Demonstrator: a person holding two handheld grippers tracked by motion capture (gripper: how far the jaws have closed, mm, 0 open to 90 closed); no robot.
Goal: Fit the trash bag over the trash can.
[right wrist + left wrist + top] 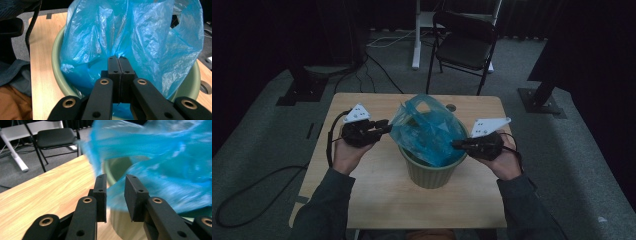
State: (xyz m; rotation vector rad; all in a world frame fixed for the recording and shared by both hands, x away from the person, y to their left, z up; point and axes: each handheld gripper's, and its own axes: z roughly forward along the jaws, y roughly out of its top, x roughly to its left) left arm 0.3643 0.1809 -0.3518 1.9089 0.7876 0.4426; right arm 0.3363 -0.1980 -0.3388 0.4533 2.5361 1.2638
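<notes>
High view: blue bag (428,132) inside green bin (430,172).

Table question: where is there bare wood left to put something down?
The near strip of the table, between the green bin and the person's edge, is bare, as is the far left corner. The middle is crowded: bin, blue bag, and a claw at each side.

The person wears dark grey-green sleeves (327,200). Each gripper is black, with brass-ringed screw holes on its arms, a pale three-cornered plate with dark dots on top, and a black cable.
</notes>
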